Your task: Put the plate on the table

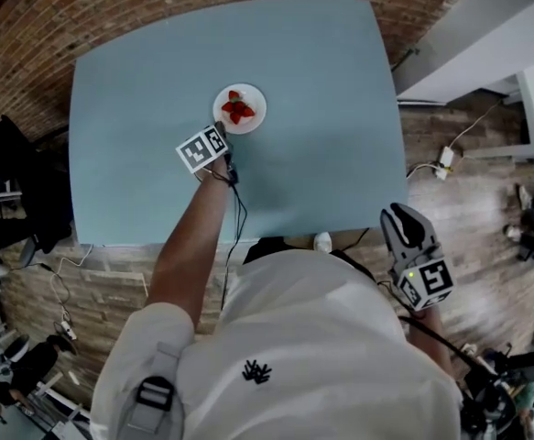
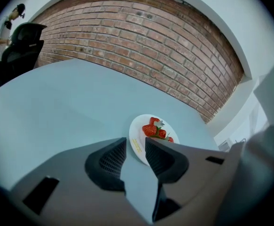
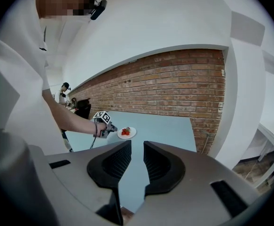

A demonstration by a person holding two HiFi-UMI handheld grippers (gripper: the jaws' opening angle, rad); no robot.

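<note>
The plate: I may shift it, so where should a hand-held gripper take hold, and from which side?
Probably take the plate by its bare near rim, coming low from the person's side, beside the left hand-held gripper. It lies flat, so only its thin edge offers a grip, and the strawberries fill the middle.

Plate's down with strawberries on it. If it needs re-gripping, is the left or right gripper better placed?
Left. The left gripper is at the plate's near rim, jaws open, aimed at it. The right gripper, also open, hangs beyond the table's edge, far from the plate.
</note>
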